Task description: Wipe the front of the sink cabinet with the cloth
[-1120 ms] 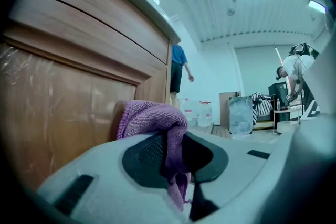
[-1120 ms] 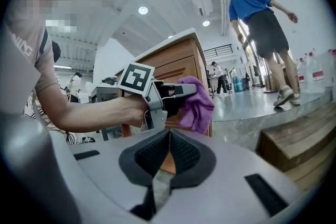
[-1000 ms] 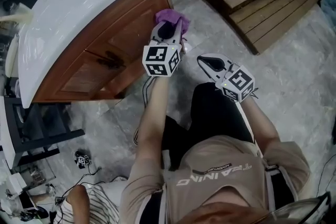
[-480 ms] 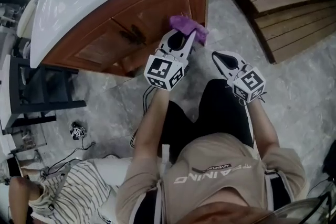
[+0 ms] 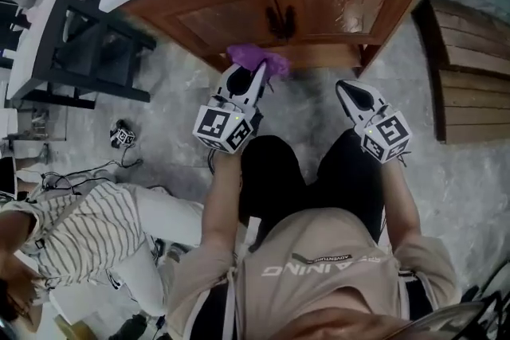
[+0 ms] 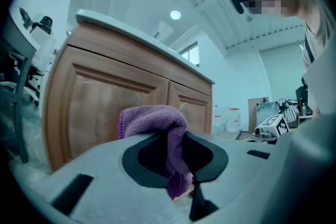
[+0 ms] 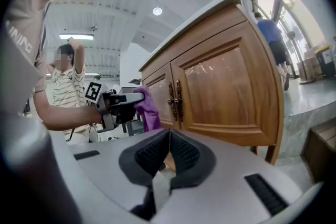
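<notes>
Left gripper view: your left gripper (image 6: pixel 174 157) clamps the cloth (image 6: pixel 152 119) near the cabinet front (image 6: pixel 100 94) — next, press it on and sweep. Right gripper (image 7: pixel 167 153) sits closed, empty.

The cloth (image 5: pixel 255 57) is purple and bunched into a lump, pinched between the jaws of my left gripper (image 5: pixel 256 72), with one fold standing above them and a tail hanging down between. It sits just before the sink cabinet (image 5: pixel 239 18), low on its left half (whether it touches the wood, I cannot tell). The cabinet front is brown panelled wood, closed and upright.
</notes>
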The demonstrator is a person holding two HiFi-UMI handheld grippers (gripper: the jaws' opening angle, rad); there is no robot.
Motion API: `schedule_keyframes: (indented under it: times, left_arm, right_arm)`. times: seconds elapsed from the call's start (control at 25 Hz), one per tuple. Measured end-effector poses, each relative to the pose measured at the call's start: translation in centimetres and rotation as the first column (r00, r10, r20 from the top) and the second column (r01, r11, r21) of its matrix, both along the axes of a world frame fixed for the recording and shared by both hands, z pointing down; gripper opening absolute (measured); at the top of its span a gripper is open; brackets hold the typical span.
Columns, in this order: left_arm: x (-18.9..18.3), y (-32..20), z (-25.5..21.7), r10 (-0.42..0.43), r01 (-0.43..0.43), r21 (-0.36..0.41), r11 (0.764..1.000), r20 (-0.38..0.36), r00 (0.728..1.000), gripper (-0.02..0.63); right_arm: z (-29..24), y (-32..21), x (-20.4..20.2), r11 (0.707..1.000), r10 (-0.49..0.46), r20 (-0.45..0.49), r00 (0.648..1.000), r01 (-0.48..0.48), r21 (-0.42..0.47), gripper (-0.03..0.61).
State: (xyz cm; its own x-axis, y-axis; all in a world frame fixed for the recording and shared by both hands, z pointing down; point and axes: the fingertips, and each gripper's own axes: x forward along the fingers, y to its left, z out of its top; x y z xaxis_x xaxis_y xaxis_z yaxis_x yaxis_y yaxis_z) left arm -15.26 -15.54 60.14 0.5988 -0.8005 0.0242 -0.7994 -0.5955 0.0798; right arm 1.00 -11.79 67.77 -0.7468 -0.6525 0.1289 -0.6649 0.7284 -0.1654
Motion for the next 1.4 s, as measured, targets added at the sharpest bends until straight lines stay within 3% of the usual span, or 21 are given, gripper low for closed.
schedule_keyframes:
  times: [0.12,0.28,0.52,0.68,0.84,1.08,1.4]
  left_arm:
    - [-6.0,-0.4,0.1,-0.132,0.132,0.014,0.991,0.008,0.991,0.066]
    - [-12.5,-2.0,1.7,-0.257,0.256,0.024,0.966,0.071,0.964,0.066]
    - [-17.5,-4.3,5.2,-0.332,0.335,0.004,0.942,0.132,0.934,0.066]
    - [-20.2,-5.6,6.3,-0.375,0.379,-0.019,0.925,0.113,0.920,0.066]
    - [-21.1,-7.1,6.8,-0.395,0.400,-0.006,0.916,0.147,0.907,0.066]
    - [-20.9,-8.0,6.9,-0.458,0.459,0.023,0.888,0.139,0.878,0.066]
    - [-14.6,-8.8,7.1,-0.400,0.399,0.031,0.916,0.133,0.907,0.066]
  right_arm:
    - [-0.6,-0.3,-2.3,0.998,-0.050,-0.012,0.999,0.050,0.022,0.014]
    - [-1.0,-0.5,-4.2,0.995,-0.088,-0.042,0.995,0.090,0.044,0.014]
    - [-0.5,-0.8,-3.7,0.997,-0.066,-0.071,0.995,0.069,0.045,0.014]
    - [-0.1,-1.0,-3.1,0.998,-0.058,-0.084,0.995,0.060,0.031,0.014]
    - [0.3,-1.1,-3.0,0.998,-0.058,-0.092,0.994,0.061,0.026,0.014]
    - [0.2,-1.0,-3.8,0.996,-0.079,-0.084,0.993,0.082,0.034,0.014]
    - [0.3,-1.4,-3.3,0.997,-0.061,-0.071,0.996,0.063,0.032,0.014]
